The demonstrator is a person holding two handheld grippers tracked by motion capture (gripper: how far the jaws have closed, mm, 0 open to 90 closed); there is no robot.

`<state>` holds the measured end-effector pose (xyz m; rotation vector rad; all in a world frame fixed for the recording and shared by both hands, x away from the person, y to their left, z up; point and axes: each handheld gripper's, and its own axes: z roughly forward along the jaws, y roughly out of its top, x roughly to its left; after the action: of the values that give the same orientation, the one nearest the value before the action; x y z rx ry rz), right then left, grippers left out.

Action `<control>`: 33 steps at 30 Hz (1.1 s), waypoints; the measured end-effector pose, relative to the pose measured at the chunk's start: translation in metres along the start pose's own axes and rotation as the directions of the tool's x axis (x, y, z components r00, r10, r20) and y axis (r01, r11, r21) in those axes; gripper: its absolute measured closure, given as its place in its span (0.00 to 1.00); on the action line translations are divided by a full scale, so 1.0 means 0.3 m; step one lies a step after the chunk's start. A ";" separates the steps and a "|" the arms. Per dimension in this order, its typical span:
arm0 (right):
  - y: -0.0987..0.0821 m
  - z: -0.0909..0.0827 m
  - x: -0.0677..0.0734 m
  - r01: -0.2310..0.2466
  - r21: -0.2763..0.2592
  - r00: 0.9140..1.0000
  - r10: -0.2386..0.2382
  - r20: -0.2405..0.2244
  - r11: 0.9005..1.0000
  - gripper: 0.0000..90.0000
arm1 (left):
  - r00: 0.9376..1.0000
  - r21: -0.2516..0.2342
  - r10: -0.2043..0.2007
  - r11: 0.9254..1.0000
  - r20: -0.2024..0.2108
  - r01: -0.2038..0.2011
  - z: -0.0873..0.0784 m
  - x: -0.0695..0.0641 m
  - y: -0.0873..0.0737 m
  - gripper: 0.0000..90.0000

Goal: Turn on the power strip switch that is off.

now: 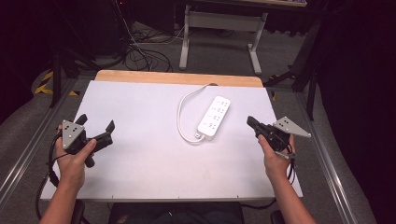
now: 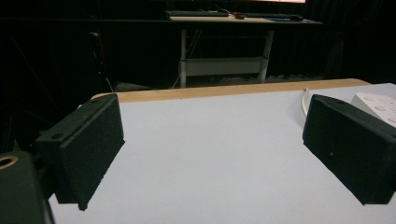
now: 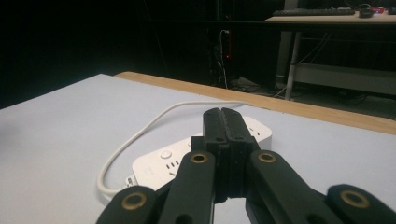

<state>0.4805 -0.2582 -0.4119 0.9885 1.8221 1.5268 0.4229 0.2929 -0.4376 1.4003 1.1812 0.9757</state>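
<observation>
A white power strip [image 1: 214,116] lies on the white table top [image 1: 154,154], right of centre, its white cable [image 1: 183,112] looping round to the table's far edge. My left gripper [image 1: 96,123] is held over the table's left side with its jaws wide apart and nothing between them; in the left gripper view the strip's corner [image 2: 376,101] peeks out behind the right jaw. My right gripper [image 1: 251,122] hovers just right of the strip, jaws pressed together and empty. In the right gripper view the power strip [image 3: 182,156] lies just beyond the gripper [image 3: 222,114].
A wooden strip [image 1: 177,77] borders the table's far edge. Beyond it stand a grey desk frame [image 1: 219,28] and tangled cables [image 1: 140,51] on the floor. Metal rails [image 1: 28,149] run along both sides of the table.
</observation>
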 end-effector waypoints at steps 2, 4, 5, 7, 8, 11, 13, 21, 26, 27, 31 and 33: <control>0.009 0.011 0.002 -0.004 0.000 1.000 0.004 0.000 1.000 1.00 | 1.000 0.001 0.000 1.000 -0.001 0.000 0.000 0.001 0.000 0.07; 0.019 0.028 0.006 -0.003 -0.001 1.000 0.003 0.002 1.000 1.00 | 1.000 -0.001 0.000 1.000 0.000 0.000 0.000 0.002 0.000 0.07; 0.026 0.036 0.009 -0.006 0.003 1.000 0.006 0.000 1.000 1.00 | 1.000 -0.002 0.000 1.000 -0.001 0.000 -0.001 0.002 0.000 0.07; 0.037 0.054 0.015 -0.003 0.004 1.000 0.003 -0.001 1.000 1.00 | 1.000 0.000 0.001 1.000 0.001 -0.001 -0.002 0.002 0.000 0.07; 0.041 0.062 0.019 0.003 0.005 1.000 -0.003 0.000 1.000 1.00 | 1.000 0.000 0.001 1.000 0.001 -0.001 -0.003 0.003 0.000 0.07; 0.050 0.080 0.029 0.027 0.012 1.000 -0.027 0.009 1.000 1.00 | 1.000 0.001 0.000 1.000 -0.001 0.000 -0.002 0.005 -0.001 0.07; 0.057 0.087 0.031 0.037 0.015 0.999 -0.037 0.016 0.999 1.00 | 1.000 0.003 0.002 1.000 -0.002 -0.002 -0.003 0.004 -0.001 0.07; 0.076 0.126 0.014 0.034 0.038 0.999 -0.035 0.041 0.999 1.00 | 1.000 0.005 -0.002 1.000 -0.008 0.002 -0.009 0.011 -0.003 0.07; 0.088 0.156 0.008 0.036 0.049 0.998 -0.038 0.057 0.998 1.00 | 1.000 0.002 -0.003 1.000 -0.014 0.003 -0.013 0.014 -0.004 0.07; 0.091 0.160 0.009 0.036 0.055 0.997 -0.039 0.060 0.998 1.00 | 1.000 0.002 -0.002 1.000 -0.016 0.002 -0.014 0.015 -0.004 0.07; 0.103 0.185 0.008 0.042 0.057 0.997 -0.046 0.064 0.997 1.00 | 1.000 0.004 -0.003 1.000 -0.016 0.003 -0.018 0.018 -0.005 0.07; 0.105 0.197 0.007 0.043 0.061 0.997 -0.047 0.069 0.997 1.00 | 1.000 0.006 -0.004 1.000 -0.018 0.004 -0.017 0.019 -0.006 0.07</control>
<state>0.5324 -0.2205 -0.3926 1.0093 1.8375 1.4012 0.4187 0.2995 -0.4386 1.3966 1.2006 0.9842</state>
